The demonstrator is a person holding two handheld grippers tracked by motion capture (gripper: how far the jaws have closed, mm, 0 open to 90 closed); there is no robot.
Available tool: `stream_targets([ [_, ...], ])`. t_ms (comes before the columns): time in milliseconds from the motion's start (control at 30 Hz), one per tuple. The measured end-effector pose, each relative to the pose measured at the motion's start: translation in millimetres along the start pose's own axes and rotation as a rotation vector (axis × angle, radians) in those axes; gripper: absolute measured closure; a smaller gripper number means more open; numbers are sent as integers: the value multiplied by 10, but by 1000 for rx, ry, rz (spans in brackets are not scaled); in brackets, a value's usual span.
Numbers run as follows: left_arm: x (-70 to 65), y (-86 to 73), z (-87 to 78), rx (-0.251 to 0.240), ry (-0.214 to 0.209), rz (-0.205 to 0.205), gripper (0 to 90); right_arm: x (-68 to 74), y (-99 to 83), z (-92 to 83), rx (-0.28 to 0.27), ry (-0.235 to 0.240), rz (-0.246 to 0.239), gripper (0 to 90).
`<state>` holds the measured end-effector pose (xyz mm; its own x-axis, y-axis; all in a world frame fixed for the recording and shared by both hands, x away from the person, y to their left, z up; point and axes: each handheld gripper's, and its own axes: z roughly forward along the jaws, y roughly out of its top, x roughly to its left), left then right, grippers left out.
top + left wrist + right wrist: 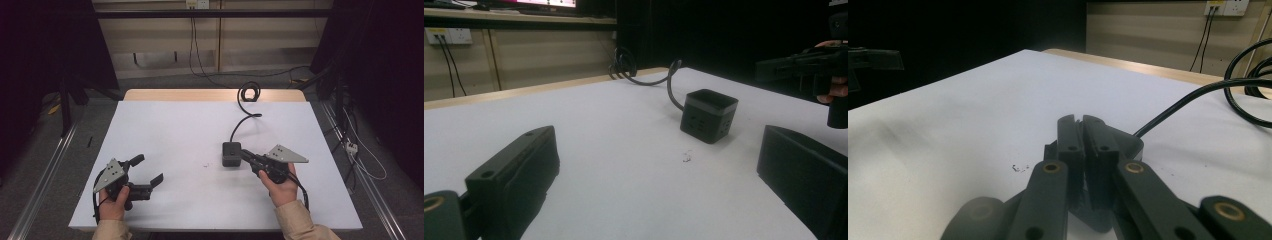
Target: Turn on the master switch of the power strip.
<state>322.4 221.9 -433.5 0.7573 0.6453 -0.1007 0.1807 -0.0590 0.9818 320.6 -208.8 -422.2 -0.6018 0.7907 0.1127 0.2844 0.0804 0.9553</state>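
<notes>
Two black jaws of the right gripper (1083, 150) rise closest to the lens in its own view, pressed together with nothing between them, tips just above the black power cube (231, 153). From above, that cube sits on the white table (165, 125) right of centre, its cable (248, 107) running off toward twelve o'clock. At eight o'clock, the left gripper (150, 170) rests wide open, holding nothing.

A white-topped table (165, 130) bears a black cube socket (231, 153) and its coiled cable (248, 95).
</notes>
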Motion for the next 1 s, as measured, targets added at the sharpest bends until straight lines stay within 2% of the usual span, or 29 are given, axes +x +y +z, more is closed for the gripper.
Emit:
stream_targets([
  [433,4,-2,-1,-1,-2,-1,30,-6,8,62,3,7,11,891],
  [1000,5,-2,0,-3,-3,-2,31,17,16,153,18,22,2,900],
])
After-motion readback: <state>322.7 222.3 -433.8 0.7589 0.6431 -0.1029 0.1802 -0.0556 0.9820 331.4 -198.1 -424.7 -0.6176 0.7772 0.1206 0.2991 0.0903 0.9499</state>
